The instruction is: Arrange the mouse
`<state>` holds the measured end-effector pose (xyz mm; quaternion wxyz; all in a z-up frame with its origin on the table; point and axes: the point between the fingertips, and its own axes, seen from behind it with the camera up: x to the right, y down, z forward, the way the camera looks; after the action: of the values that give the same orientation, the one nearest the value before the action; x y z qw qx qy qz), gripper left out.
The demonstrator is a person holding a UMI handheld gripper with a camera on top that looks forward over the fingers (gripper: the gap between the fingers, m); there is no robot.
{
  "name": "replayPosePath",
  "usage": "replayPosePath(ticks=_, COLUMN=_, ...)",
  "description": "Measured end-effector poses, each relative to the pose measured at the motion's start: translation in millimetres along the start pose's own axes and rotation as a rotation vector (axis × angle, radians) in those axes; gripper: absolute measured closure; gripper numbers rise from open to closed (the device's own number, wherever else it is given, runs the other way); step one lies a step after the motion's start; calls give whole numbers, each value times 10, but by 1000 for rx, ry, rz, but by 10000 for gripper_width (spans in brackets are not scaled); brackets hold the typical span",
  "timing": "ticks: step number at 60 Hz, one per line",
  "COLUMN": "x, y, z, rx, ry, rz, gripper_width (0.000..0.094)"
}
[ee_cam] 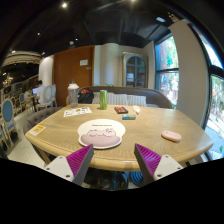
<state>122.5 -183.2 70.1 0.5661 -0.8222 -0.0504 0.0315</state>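
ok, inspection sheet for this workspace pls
Surface: wooden table, mostly bare.
Job's things: pink mouse beyond the right finger; white round mat ahead of the fingers.
Clutter: green cup, papers, small dark items at the far side.
Tool: open, holding nothing, fingers over the near table edge.
Cables: nothing seen.
Surroundings: chairs at one side, windows at the other, cabinet behind.
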Motion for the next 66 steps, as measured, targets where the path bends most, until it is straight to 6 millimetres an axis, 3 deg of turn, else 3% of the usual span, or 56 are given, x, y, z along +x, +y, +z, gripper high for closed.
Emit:
replayPosePath(ticks=11, x=-9, y=73, z=95, rx=-15, ry=11, rz=-35, gripper_width=82)
replayPosePath(ticks=19, x=206, y=121, z=172, rx=-3, ry=53, rz=-29, gripper_width=86)
replayPosePath(ticks=20, x=276, y=124, z=100, rx=-6, ry=57, rz=-25, gripper_width=86)
replayPosePath(ticks=25, x=507, y=172, z=178, rx=-11, ry=91, rz=-8, gripper_width=89)
replayPosePath(ticks=26, x=549, y=181, z=269, rx=-10, ry=103, rz=-4, gripper_width=88)
replayPosePath(ticks=27, x=734, y=168, z=145, rx=-12, ry=114, rz=-4, gripper_width=88)
replayPosePath(ticks=32, x=1109, y=187, z=266, rx=-17, ry=185, rz=-6, gripper_width=86)
replayPosePath(ticks=33, x=1193, y=200, z=380, rx=-18, ry=198, rz=-6, gripper_width=87)
replayPosePath(ticks=34, x=1389, y=170, z=253, rx=-27, ry=205, rz=-8, gripper_width=89)
replayPosePath(ticks=39, x=1755, y=186, z=395, rx=-36, ry=247, rz=-21, gripper_width=94)
replayPosePath(ticks=40, x=1701, y=225, z=574, rx=-34, ry=255, rz=-21, gripper_width=94)
replayPosePath(ticks=41, x=1888, y=198, z=460, rx=-41, ry=255, rz=-23, gripper_width=95)
replayPosePath(ticks=42, x=1984, y=234, z=588, rx=-39, ry=260, rz=-21, gripper_width=94)
replayPosePath(ticks=43, x=2132, y=211, z=525, rx=-47, ry=262, rz=-19, gripper_width=96)
replayPosePath(ticks=51, x=2736, y=366, z=797, rx=-88, ry=310, rz=11, gripper_width=96)
replayPosePath(ticks=54, x=2894, y=469, z=889, rx=-125, ry=323, rz=7, gripper_width=99)
replayPosePath(ticks=66, x=3100, y=311, z=1278, rx=-112, ry=268, rz=-26, gripper_width=103)
